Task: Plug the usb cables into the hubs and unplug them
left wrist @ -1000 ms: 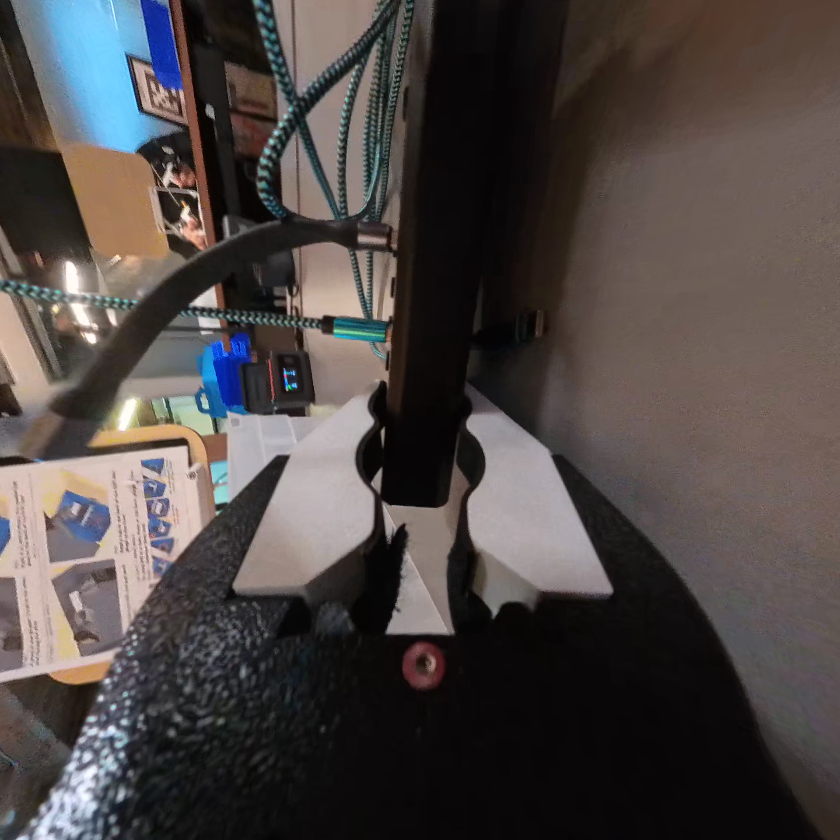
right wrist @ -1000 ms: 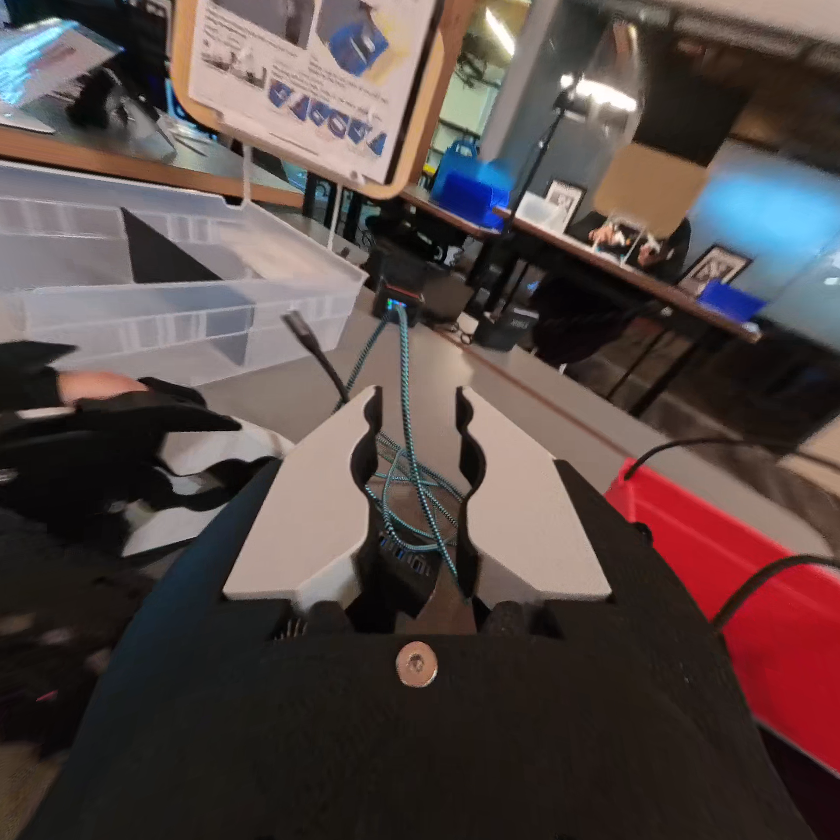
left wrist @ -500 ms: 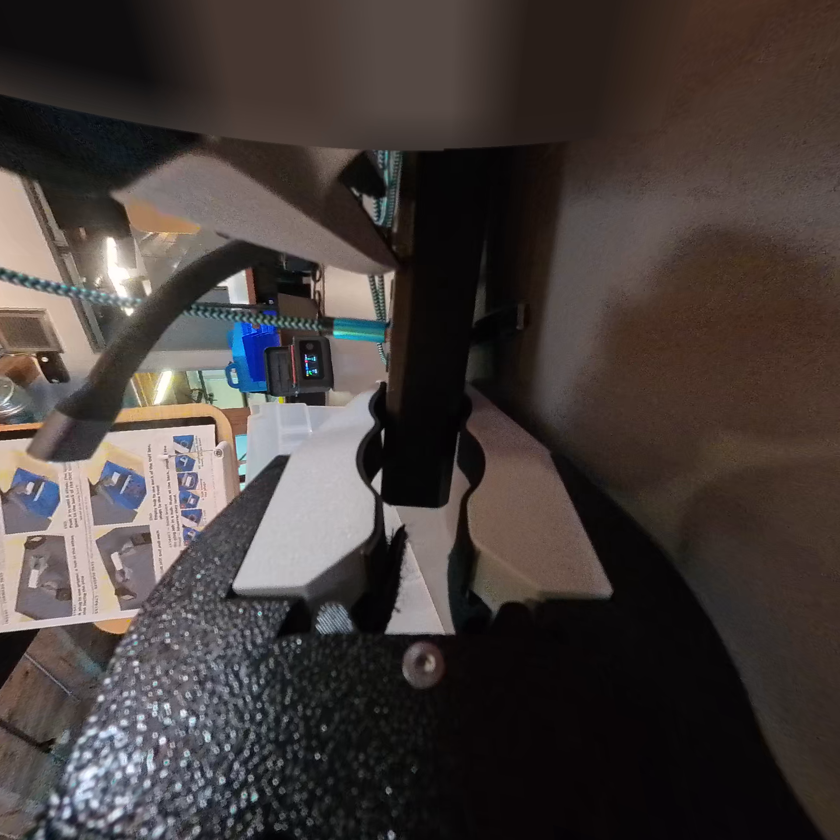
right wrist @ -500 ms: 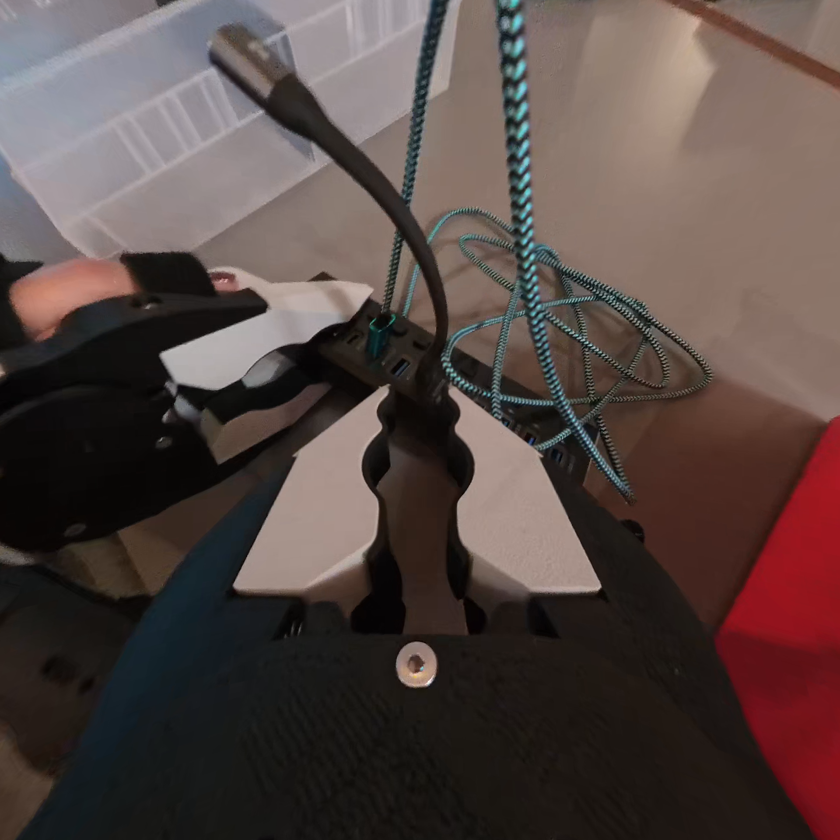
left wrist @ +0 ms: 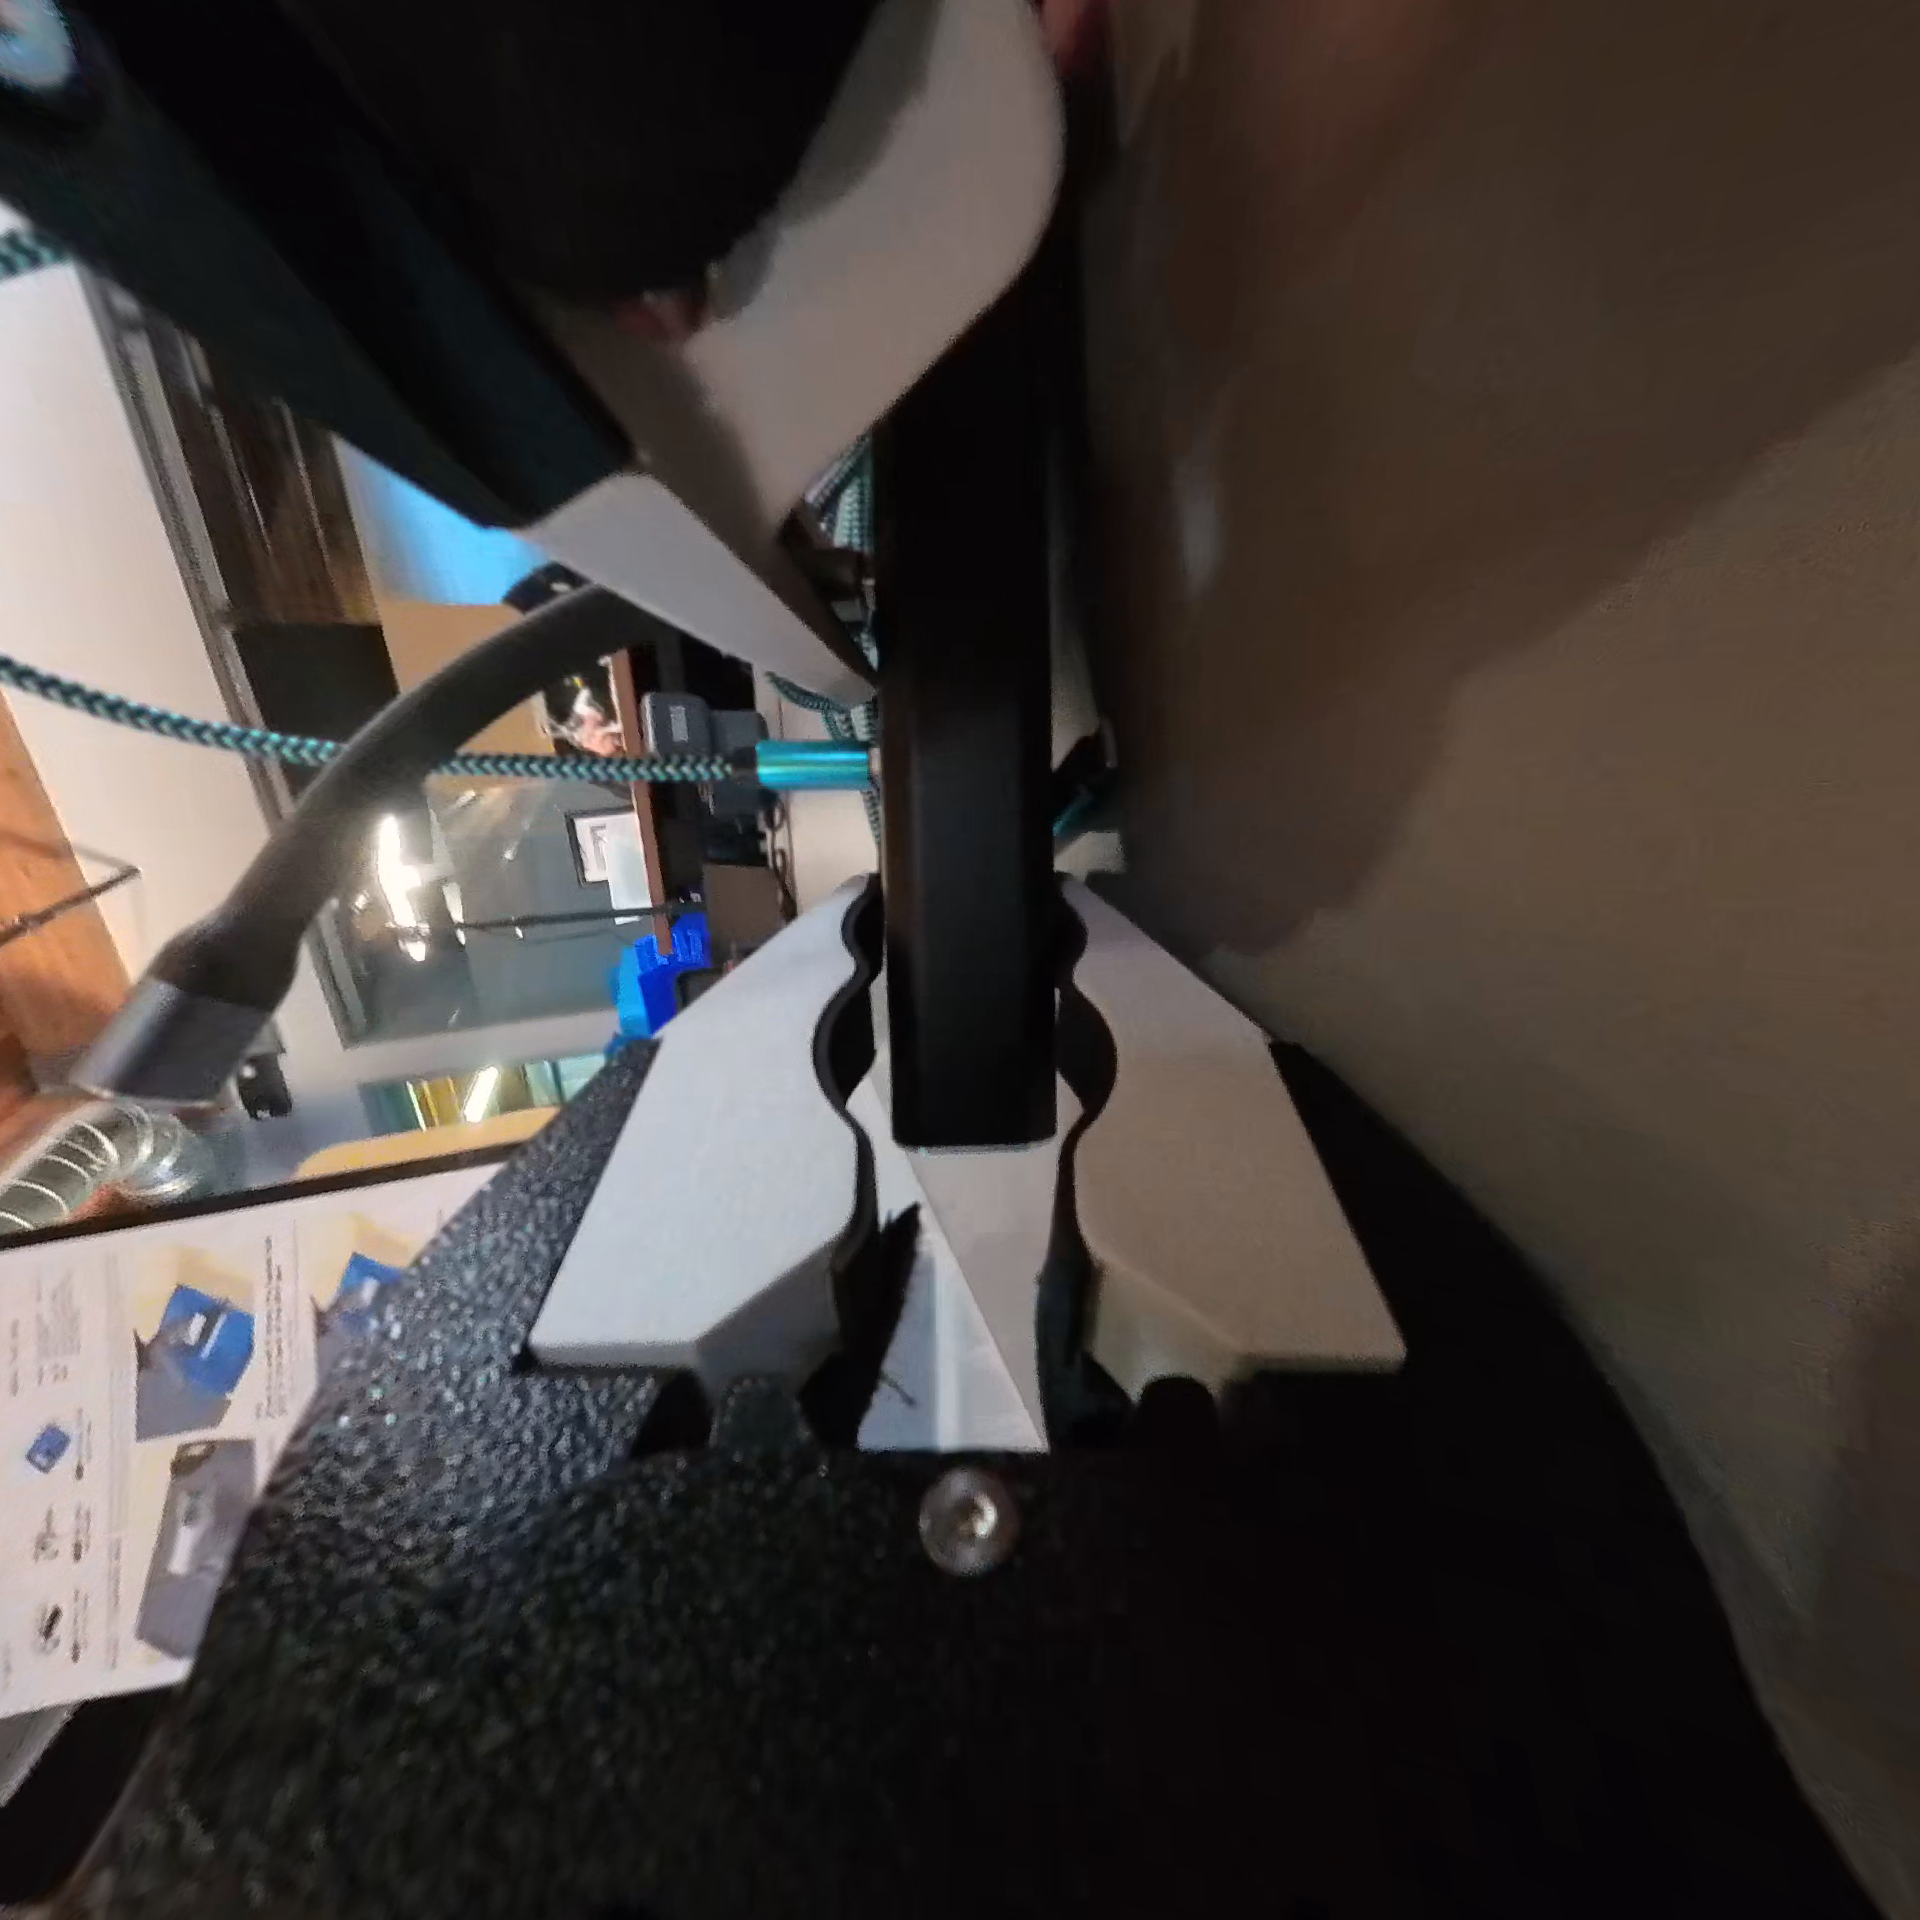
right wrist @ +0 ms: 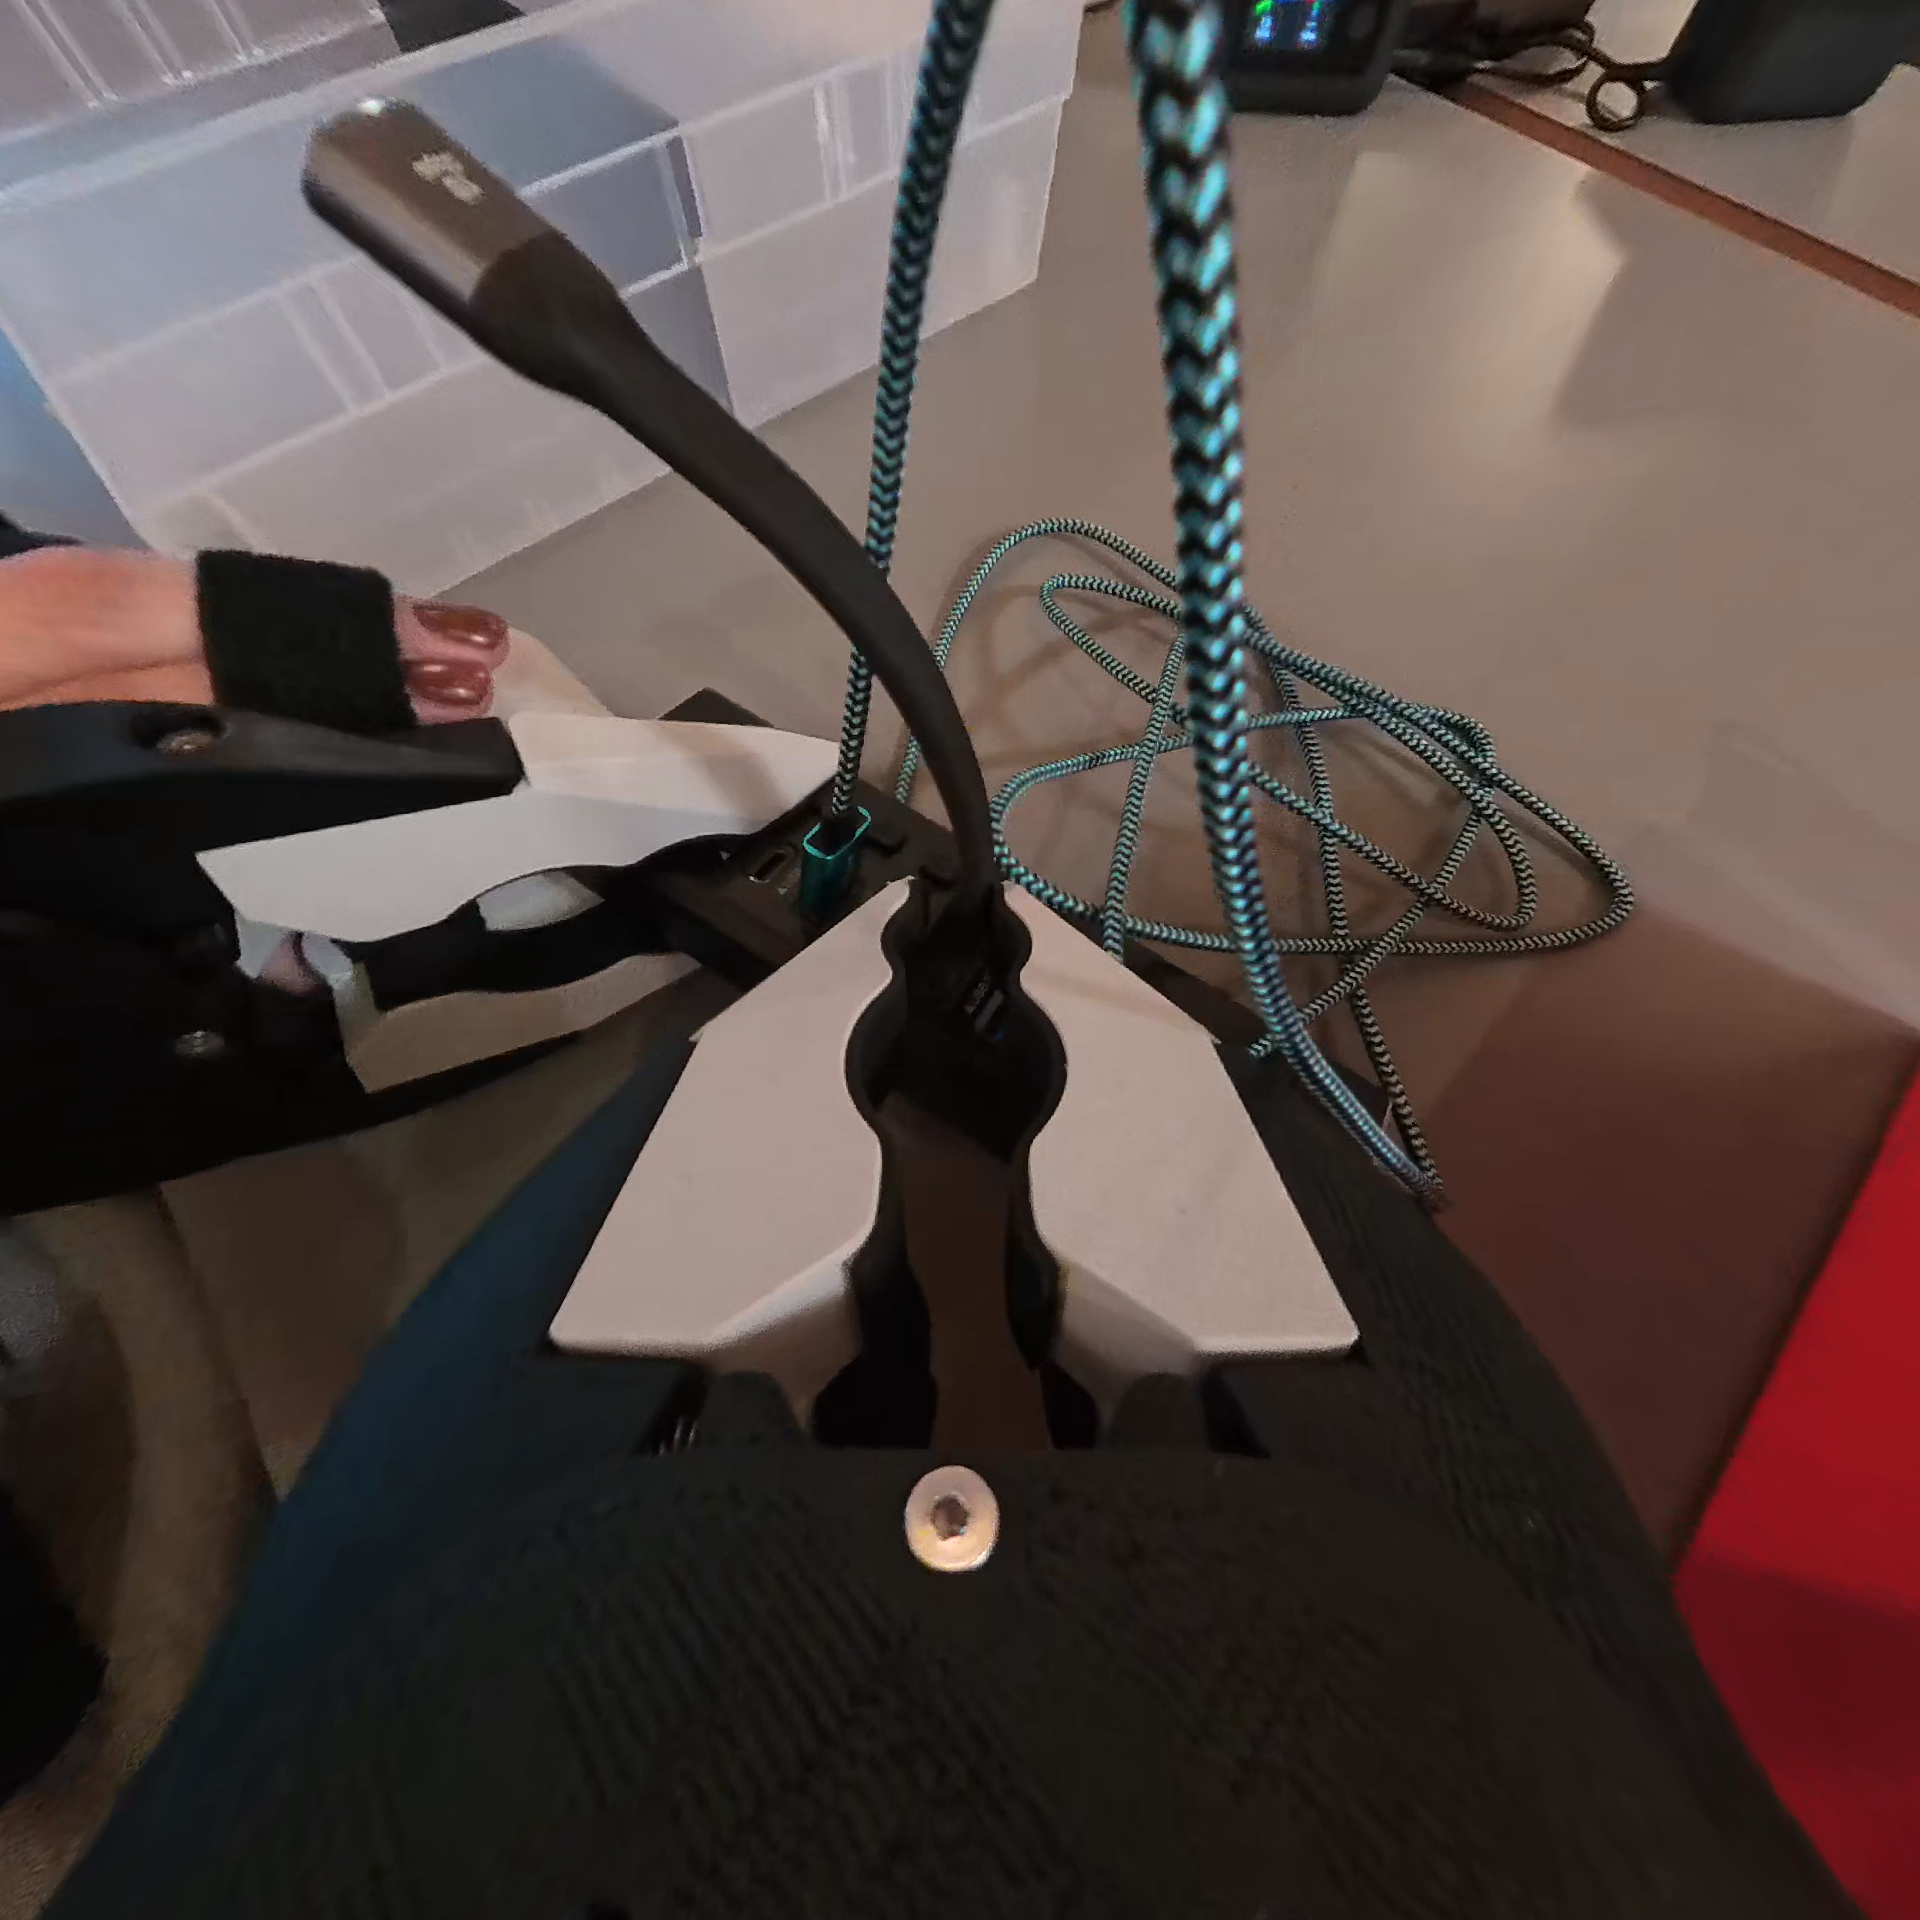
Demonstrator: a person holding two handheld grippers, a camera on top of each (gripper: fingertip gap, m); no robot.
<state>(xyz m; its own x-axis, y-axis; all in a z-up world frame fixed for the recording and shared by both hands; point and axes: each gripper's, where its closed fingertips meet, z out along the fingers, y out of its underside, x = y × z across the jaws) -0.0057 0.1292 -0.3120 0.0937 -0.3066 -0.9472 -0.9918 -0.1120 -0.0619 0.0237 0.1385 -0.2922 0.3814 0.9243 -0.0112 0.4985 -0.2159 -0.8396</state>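
My left gripper [left wrist: 966, 920] is shut on the near end of a black USB hub [left wrist: 961, 727], which stands on edge in the left wrist view. A teal braided cable's plug [left wrist: 810, 769] sits in the hub's face. My right gripper [right wrist: 951, 902] is closed round the base of a black cable [right wrist: 790, 499] where it meets the hub [right wrist: 769, 883]. The cable's grey free connector [right wrist: 416, 197] hangs in the air. The teal plug [right wrist: 836, 847] stands just left of my right fingertips. The left gripper's white finger [right wrist: 623, 800] shows at the hub's left end.
Loose teal braided cable [right wrist: 1299, 810] is coiled on the grey table beyond the hub. A clear plastic organiser box [right wrist: 520, 312] stands at the back left. A red bin [right wrist: 1829, 1455] is at the right. A small device with a lit screen [right wrist: 1299, 42] is at the far edge. One gripper's finger ends stand about 4 cm off the other's.
My right gripper came down from above the table onto the hub and closed round the black cable's base. My left gripper kept its hold on the hub.
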